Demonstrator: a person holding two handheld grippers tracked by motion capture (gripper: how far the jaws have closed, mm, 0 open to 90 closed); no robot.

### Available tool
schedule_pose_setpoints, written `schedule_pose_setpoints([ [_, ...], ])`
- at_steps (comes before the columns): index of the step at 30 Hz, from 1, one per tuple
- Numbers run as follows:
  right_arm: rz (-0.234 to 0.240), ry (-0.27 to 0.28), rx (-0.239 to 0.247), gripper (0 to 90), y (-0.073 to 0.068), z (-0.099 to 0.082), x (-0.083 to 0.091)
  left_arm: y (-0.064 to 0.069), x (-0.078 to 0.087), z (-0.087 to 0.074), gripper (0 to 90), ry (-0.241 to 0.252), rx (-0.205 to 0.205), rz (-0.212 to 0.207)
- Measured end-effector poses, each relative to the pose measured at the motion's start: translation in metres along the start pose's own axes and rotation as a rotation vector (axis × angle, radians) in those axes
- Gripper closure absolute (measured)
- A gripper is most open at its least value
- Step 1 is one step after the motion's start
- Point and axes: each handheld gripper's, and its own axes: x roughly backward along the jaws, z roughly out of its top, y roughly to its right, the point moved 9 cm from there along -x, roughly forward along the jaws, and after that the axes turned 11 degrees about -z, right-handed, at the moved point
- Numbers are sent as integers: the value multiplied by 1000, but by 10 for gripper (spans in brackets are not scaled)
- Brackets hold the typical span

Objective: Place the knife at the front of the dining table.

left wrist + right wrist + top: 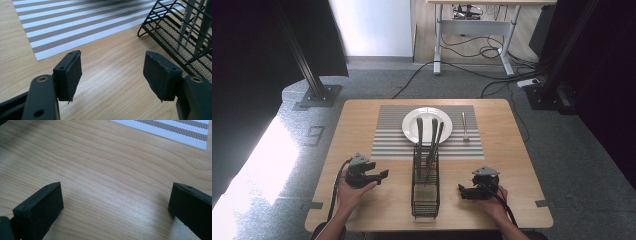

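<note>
A black wire cutlery basket (425, 192) stands in the middle of the wooden table (362, 120), with three grey utensils (430, 142) leaning out of its far end. Behind it a white plate (412, 121) rests on a striped placemat (387, 145), and a fork (464, 126) lies on the mat to the plate's right. My left gripper (382, 176) is held low over the table left of the basket, open, with bare wood between its pads (72, 75). My right gripper (462, 191) is right of the basket, also open over bare wood (112, 190).
In the left gripper view the basket (180, 32) is close at the right and the placemat (75, 22) lies ahead. The placemat's corner (180, 130) shows at the top of the right gripper view. Black frame posts, a desk and floor cables stand beyond the table.
</note>
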Motion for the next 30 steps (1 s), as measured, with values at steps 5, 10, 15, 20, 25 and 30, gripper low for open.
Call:
schedule_pose_setpoints([
  [5, 1, 1, 0, 0, 0, 0, 0, -1, 2, 1, 309, 4, 9, -2],
  [10, -1, -5, -2, 0, -1, 0, 0, 1, 5, 6, 305, 21, 0, -8],
  [15, -7, -2, -9, 0, -1, 0, 0, 5, 11, 16, 300, 66, -36, -10],
  [20, -8, -2, -9, 0, -1, 0, 0, 6, 13, 25, 299, 87, -34, -9],
  [25, -9, -2, -12, 0, -1, 0, 0, 13, 14, 41, 300, 118, -35, -37],
  [30, -8, -3, -12, 0, -1, 0, 0, 18, 12, 50, 303, 127, -32, -47],
])
